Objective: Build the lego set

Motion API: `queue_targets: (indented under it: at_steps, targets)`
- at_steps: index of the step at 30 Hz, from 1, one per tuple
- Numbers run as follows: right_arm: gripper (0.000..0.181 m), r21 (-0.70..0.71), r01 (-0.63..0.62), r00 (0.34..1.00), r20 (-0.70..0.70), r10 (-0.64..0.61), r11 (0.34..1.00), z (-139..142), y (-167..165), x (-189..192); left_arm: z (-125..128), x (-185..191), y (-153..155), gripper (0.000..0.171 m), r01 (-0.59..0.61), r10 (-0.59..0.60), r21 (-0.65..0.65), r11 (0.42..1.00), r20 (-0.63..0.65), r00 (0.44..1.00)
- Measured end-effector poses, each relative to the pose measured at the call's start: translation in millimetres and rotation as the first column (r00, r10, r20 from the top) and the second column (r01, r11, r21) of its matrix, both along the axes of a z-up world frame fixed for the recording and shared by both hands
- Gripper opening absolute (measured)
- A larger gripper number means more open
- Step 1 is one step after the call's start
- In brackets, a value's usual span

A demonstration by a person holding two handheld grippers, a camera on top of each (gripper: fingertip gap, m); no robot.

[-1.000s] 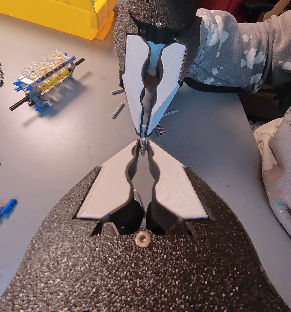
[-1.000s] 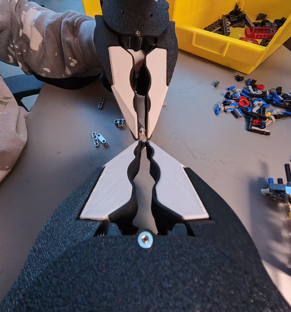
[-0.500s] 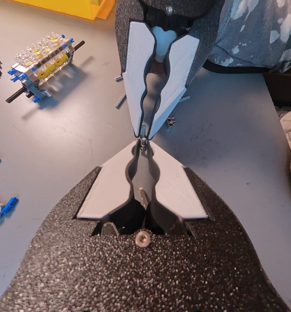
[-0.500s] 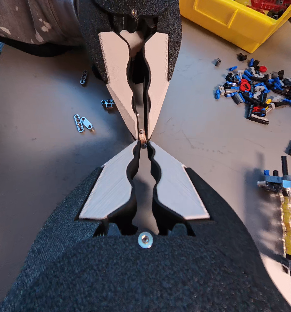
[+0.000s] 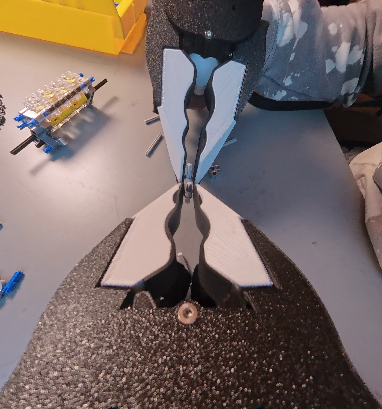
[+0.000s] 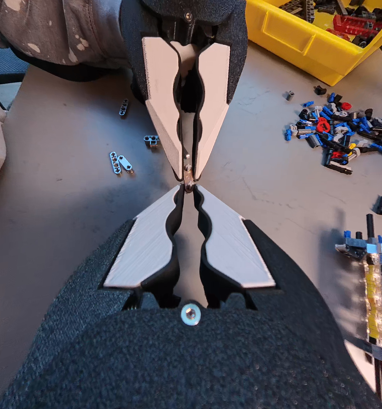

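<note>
Both grippers meet tip to tip a little above the grey table [image 5: 274, 199]. My left gripper [image 5: 188, 188] is shut on a small thin grey beam [image 5: 188, 187], which also shows in the right wrist view [image 6: 187, 174]. My right gripper [image 6: 189, 187] is shut on a short grey axle [image 6: 190, 183]. In the left wrist view the axle [image 5: 189, 169] stands between the right gripper's [image 5: 189, 176] white fingers. The axle's end sits at the beam. How far it is in is hidden by the fingertips.
A block assembly of clear, yellow and blue bricks [image 5: 55, 110] lies on the table and shows in the right wrist view [image 6: 376, 287]. Also here: a yellow bin [image 6: 318, 44], a pile of small parts [image 6: 340, 132], loose grey beams [image 6: 121, 163], grey axles [image 5: 153, 145] and a person's sleeve [image 5: 318, 55]. My two grippers' fingertips are within a few centimetres of each other.
Both grippers stay shut and tip to tip. They closed in on each other half a second ago and have drawn back slightly, shifting together over the table.
</note>
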State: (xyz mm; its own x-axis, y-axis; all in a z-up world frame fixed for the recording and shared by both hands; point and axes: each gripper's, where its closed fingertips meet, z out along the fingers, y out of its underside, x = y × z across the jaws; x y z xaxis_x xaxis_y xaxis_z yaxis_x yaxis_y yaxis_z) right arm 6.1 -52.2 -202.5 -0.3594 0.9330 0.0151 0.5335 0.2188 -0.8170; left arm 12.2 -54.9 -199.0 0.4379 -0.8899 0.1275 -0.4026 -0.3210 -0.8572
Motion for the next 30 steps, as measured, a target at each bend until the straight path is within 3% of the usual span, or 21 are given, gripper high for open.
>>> queue_targets:
  at_steps: [3, 7, 10, 18, 22, 26, 30]
  targets:
    - [0.006, 0.024, -0.003, 0.999, 0.037, 0.002, 1.000, -7.3, -0.2, 1.0, -7.3, 0.3, -0.5, 0.006, 0.005, -0.004, 0.010, 1.000, -0.071, 0.997]
    - [0.006, 0.037, 0.007, 0.999, 0.033, -0.008, 0.999, -2.2, 0.7, 1.0, -2.4, 0.4, 0.9, 0.006, -0.005, 0.006, 0.020, 1.000, -0.070, 0.998]
    - [0.006, 0.050, 0.007, 0.994, 0.106, -0.012, 0.999, -18.8, 1.1, 2.0, -20.2, 0.5, 0.8, 0.006, -0.003, -0.001, -0.034, 0.999, -0.136, 0.991]
    - [0.006, 0.016, 0.021, 0.997, 0.080, -0.022, 1.000, -9.9, 0.5, 0.9, -8.0, 0.6, 1.9, 0.006, -0.019, 0.014, -0.051, 0.999, -0.084, 0.996]
    - [0.008, -0.026, 0.055, 0.998, 0.007, -0.055, 0.998, 2.3, 6.2, -3.0, 7.3, -4.8, 7.3, 0.006, -0.050, 0.067, -0.172, 0.984, 0.099, 0.993]
    - [0.016, -0.023, 0.064, 0.995, -0.072, -0.066, 0.998, 17.1, 12.0, -3.0, 38.7, -18.1, 17.2, 0.006, -0.036, 0.170, -0.334, 0.942, 0.381, 0.909]
    - [0.015, 0.000, 0.074, 0.991, -0.116, -0.074, 0.997, 22.2, 11.3, -8.0, 46.1, -23.7, 19.0, 0.006, -0.007, 0.202, -0.388, 0.922, 0.462, 0.864]
